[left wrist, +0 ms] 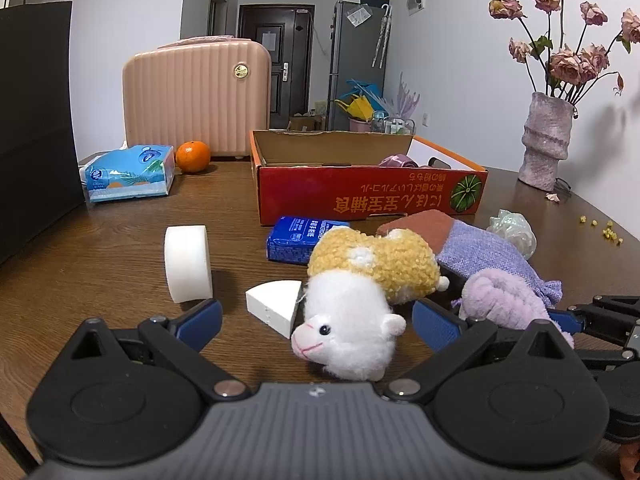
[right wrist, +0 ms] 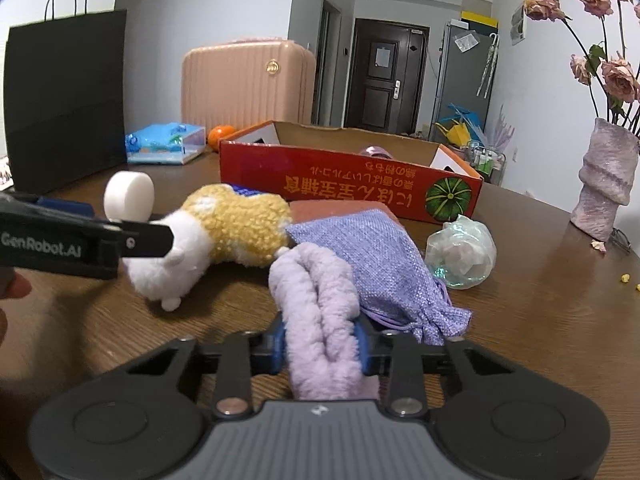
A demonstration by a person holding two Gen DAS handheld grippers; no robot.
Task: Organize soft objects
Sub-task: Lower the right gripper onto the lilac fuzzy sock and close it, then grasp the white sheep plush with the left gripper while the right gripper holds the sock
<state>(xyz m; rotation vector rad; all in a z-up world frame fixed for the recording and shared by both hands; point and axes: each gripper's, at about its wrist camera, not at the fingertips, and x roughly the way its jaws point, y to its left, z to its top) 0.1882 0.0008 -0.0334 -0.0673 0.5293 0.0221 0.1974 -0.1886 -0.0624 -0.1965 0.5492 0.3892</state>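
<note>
On my left wrist view, the left gripper point(left wrist: 316, 316) has its blue pads spread wide and pinches nothing; the plush sheep point(left wrist: 356, 304) lies on its side between them on the wooden table point(left wrist: 100, 248), its white head toward me. Just left of the head sits a white foam wedge point(left wrist: 274, 306), and further left a white foam cylinder point(left wrist: 188, 262) stands on its edge. Behind the sheep I see a blue packet point(left wrist: 298, 242), a lavender drawstring pouch point(left wrist: 492, 256) and the red cardboard box point(left wrist: 360, 196). The fuzzy lilac scrunchie point(left wrist: 504, 300) lies at the right, at my other tool's tip.

On my right wrist view, the right gripper point(right wrist: 322, 344) is pressed together on the fuzzy lilac scrunchie point(right wrist: 316, 300), pads squeezing it from both sides. The pouch point(right wrist: 368, 256) touches its right side, and a crumpled clear bag point(right wrist: 462, 252) lies beyond
</note>
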